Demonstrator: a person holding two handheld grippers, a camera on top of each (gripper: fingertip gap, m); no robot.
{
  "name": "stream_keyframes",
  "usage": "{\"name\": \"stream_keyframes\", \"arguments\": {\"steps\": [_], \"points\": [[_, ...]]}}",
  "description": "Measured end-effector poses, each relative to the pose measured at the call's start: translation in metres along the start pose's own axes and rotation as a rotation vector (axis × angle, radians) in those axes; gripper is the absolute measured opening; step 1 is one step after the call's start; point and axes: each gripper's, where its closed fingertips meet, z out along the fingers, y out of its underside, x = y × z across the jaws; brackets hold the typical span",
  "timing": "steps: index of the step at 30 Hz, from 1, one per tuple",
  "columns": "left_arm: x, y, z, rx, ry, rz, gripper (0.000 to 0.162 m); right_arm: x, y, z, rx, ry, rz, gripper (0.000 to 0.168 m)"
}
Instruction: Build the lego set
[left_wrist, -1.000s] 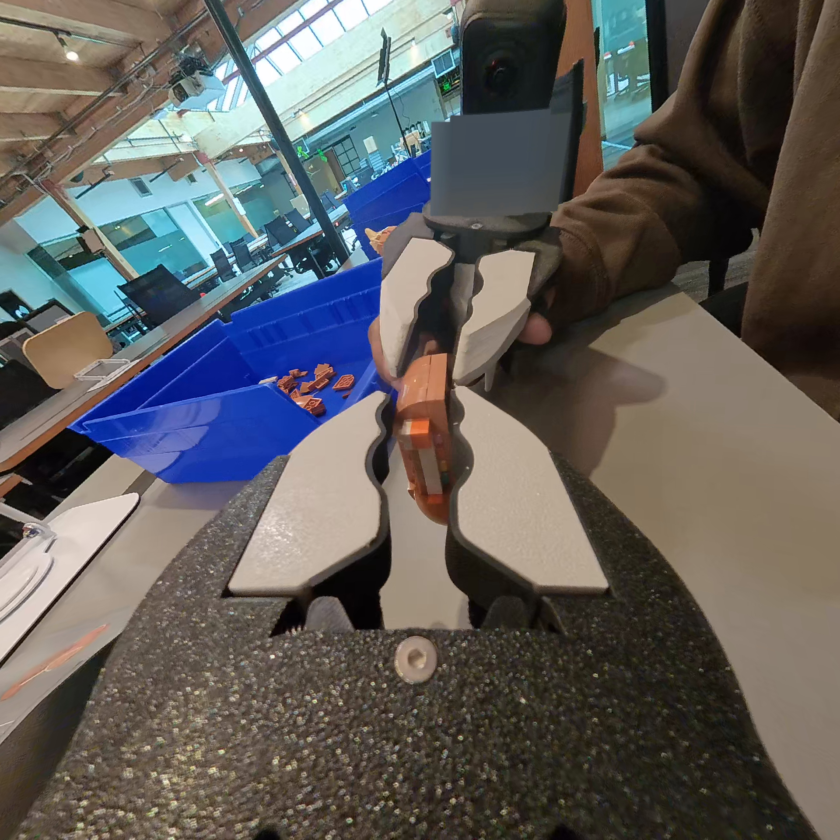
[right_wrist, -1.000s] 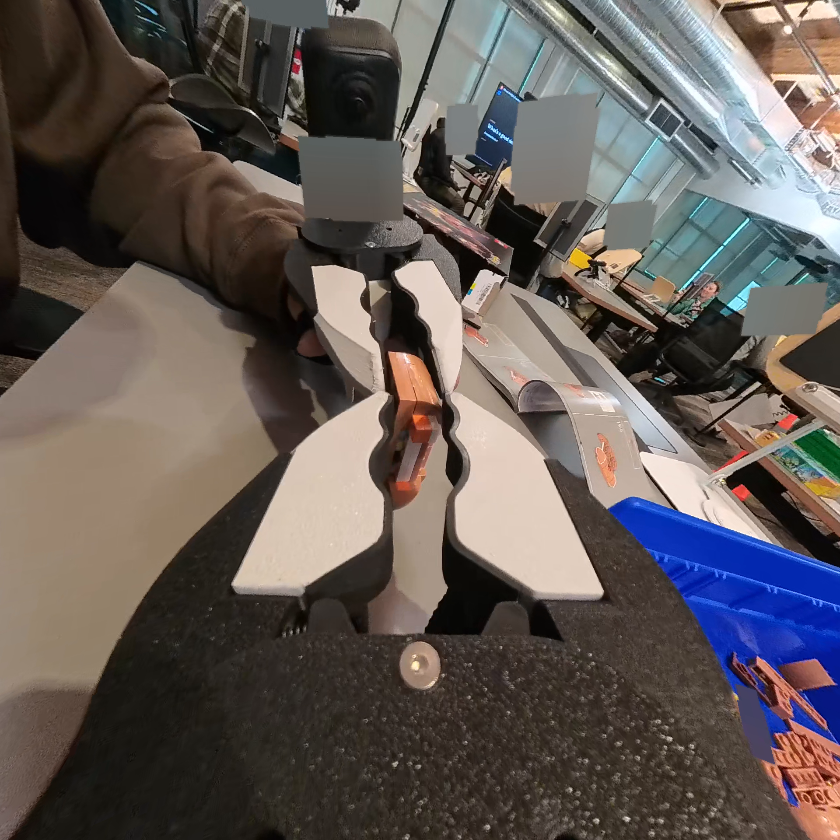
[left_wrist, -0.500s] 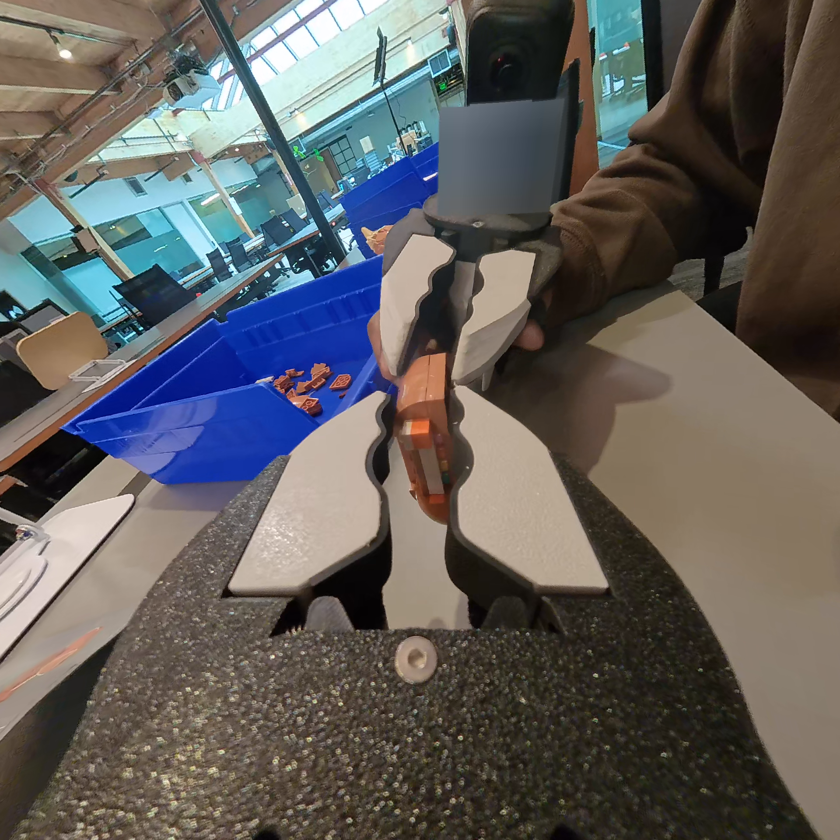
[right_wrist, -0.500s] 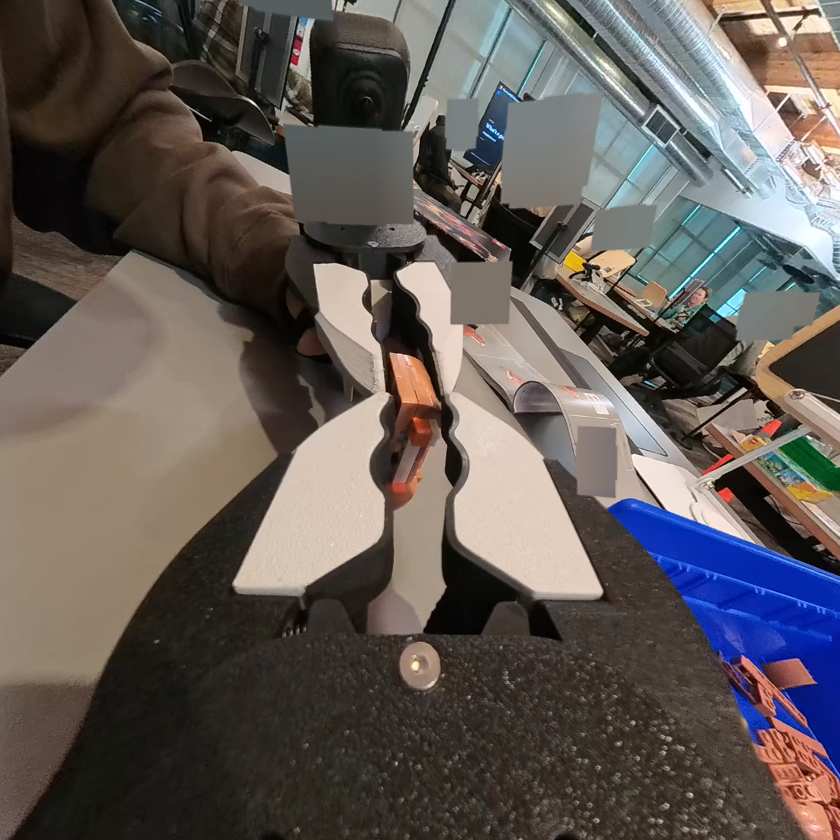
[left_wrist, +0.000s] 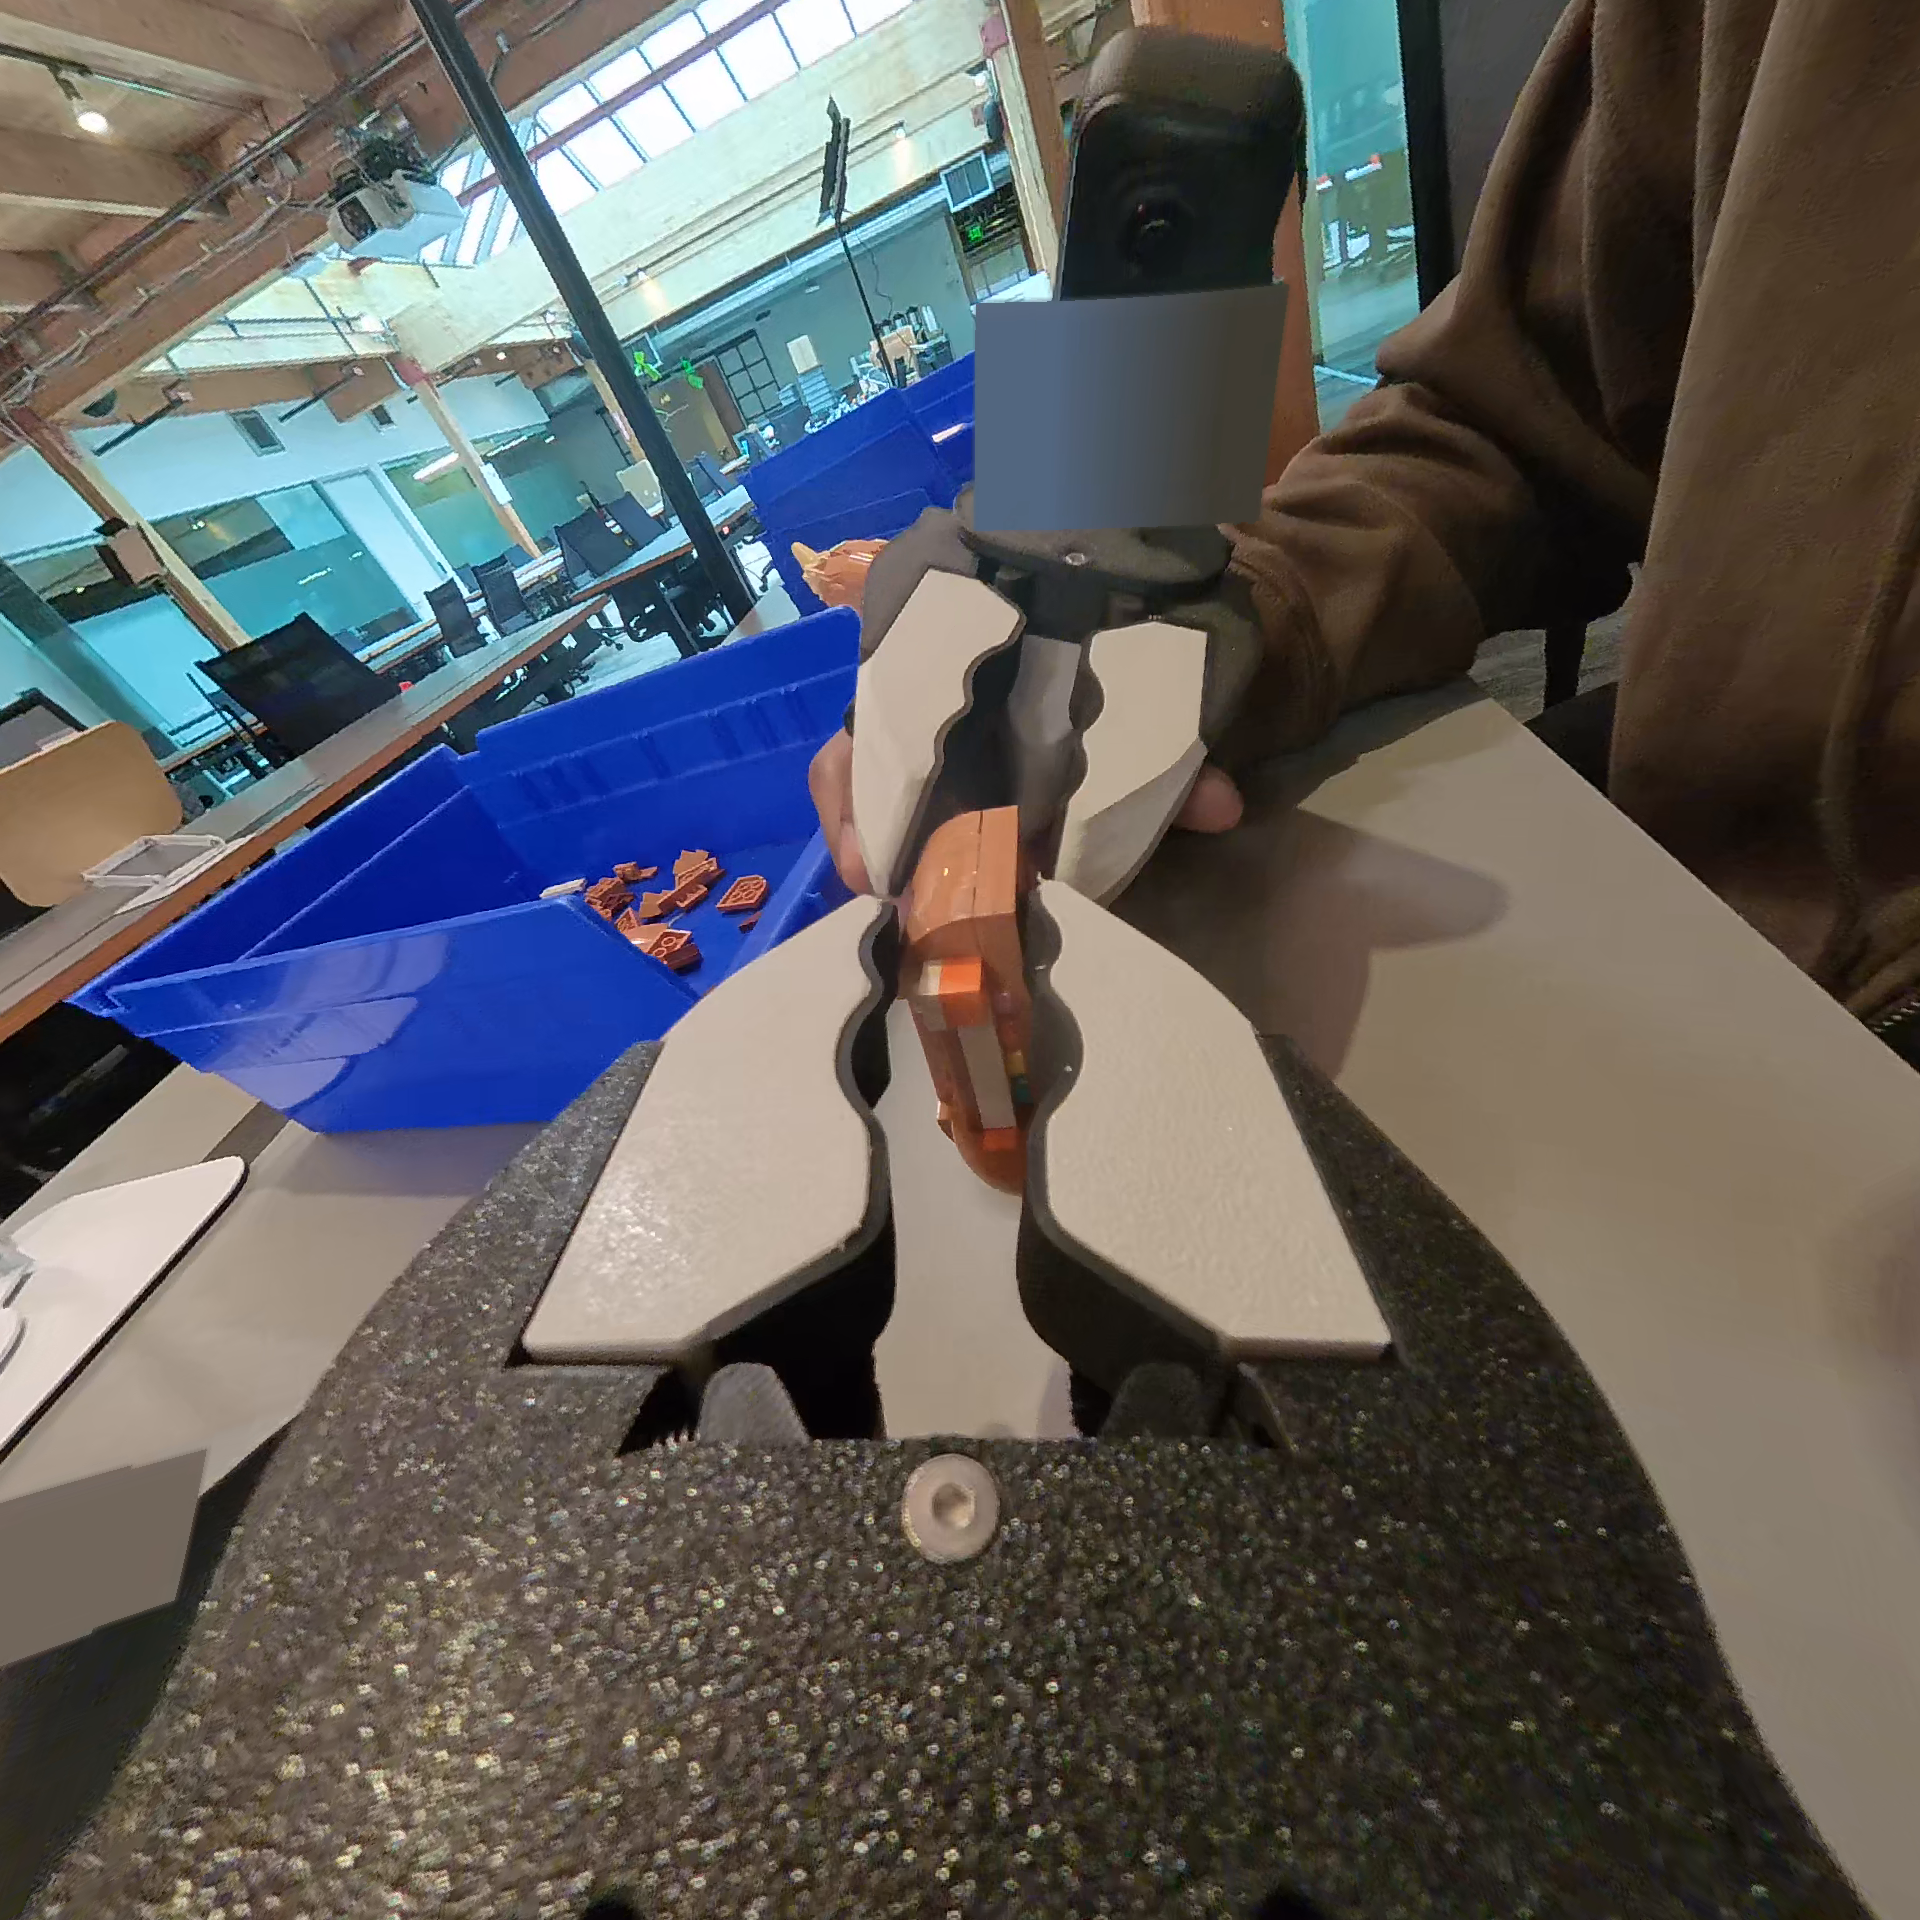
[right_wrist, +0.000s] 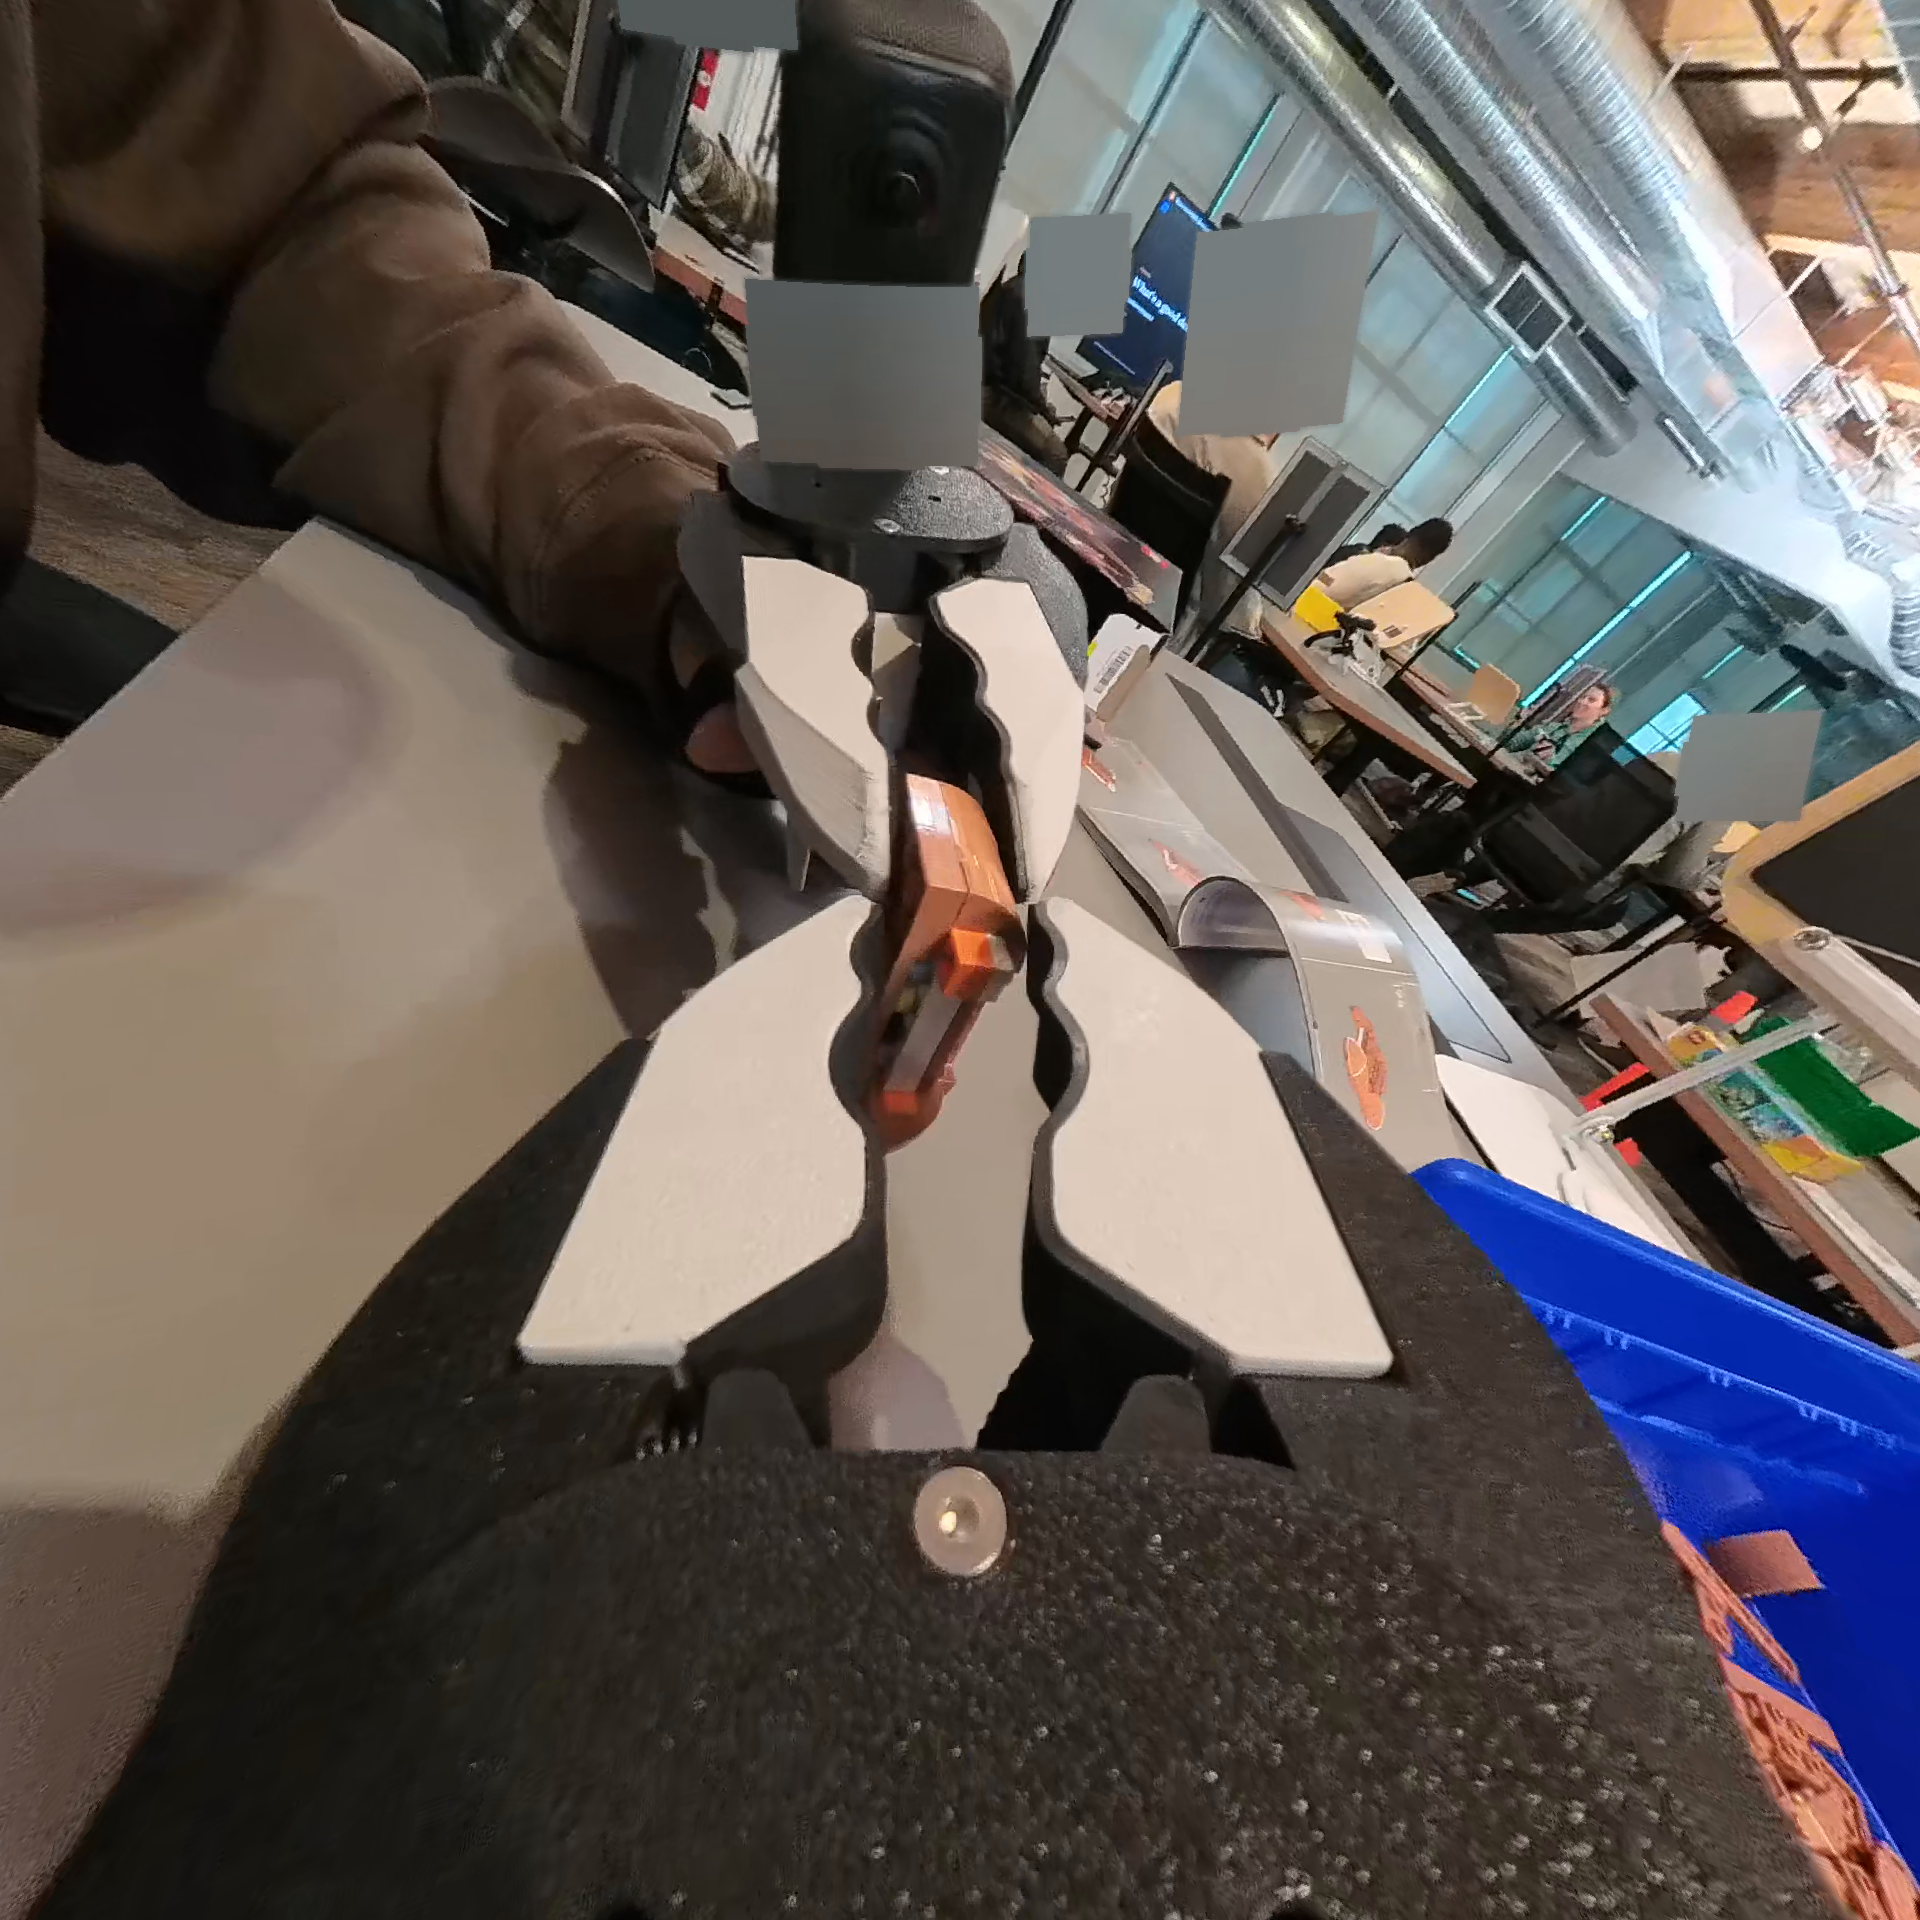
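A small orange and brown lego assembly (left_wrist: 971, 997) with white parts is held above the grey table (left_wrist: 1455, 1143) between two grippers that face each other tip to tip. My left gripper (left_wrist: 961, 906) is shut on its near end. My right gripper (left_wrist: 987, 868) comes from the far side and grips the other end. In the right wrist view the assembly (right_wrist: 940, 935) sits between my right gripper's (right_wrist: 956, 914) tips, and the left gripper (right_wrist: 951, 842) holds its far end. A person's hands in brown sleeves hold both grippers.
A blue bin (left_wrist: 364, 997) with several loose brown lego pieces (left_wrist: 665, 904) stands on the table to the left; it also shows in the right wrist view (right_wrist: 1714, 1382). An open instruction booklet (right_wrist: 1247, 920) lies beyond it. A white board (left_wrist: 94, 1257) lies at the far left. Left and right tips are no more than a few centimetres apart.
Both grippers have kept hold of the assembly. The right wrist view has rolled and tilted a little, and the assembly now leans slightly more between the fingers.
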Motion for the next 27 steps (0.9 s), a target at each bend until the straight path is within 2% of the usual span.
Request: {"name": "stream_keyframes", "arguments": {"steps": [6,20,27], "points": [[0.002,0.0,0.001,-0.003,0.015,-0.017,0.023,-0.002,0.0,-0.001,-0.002,-0.009,-0.009,0.024],[0.001,0.013,0.001,-0.101,-0.008,0.071,0.022,-0.003,0.013,0.003,-0.087,-0.031,0.003,0.023],[0.003,0.014,0.0,-0.112,-0.005,0.116,0.023,-0.003,-0.003,-0.005,0.028,-0.078,0.12,0.022]]}}
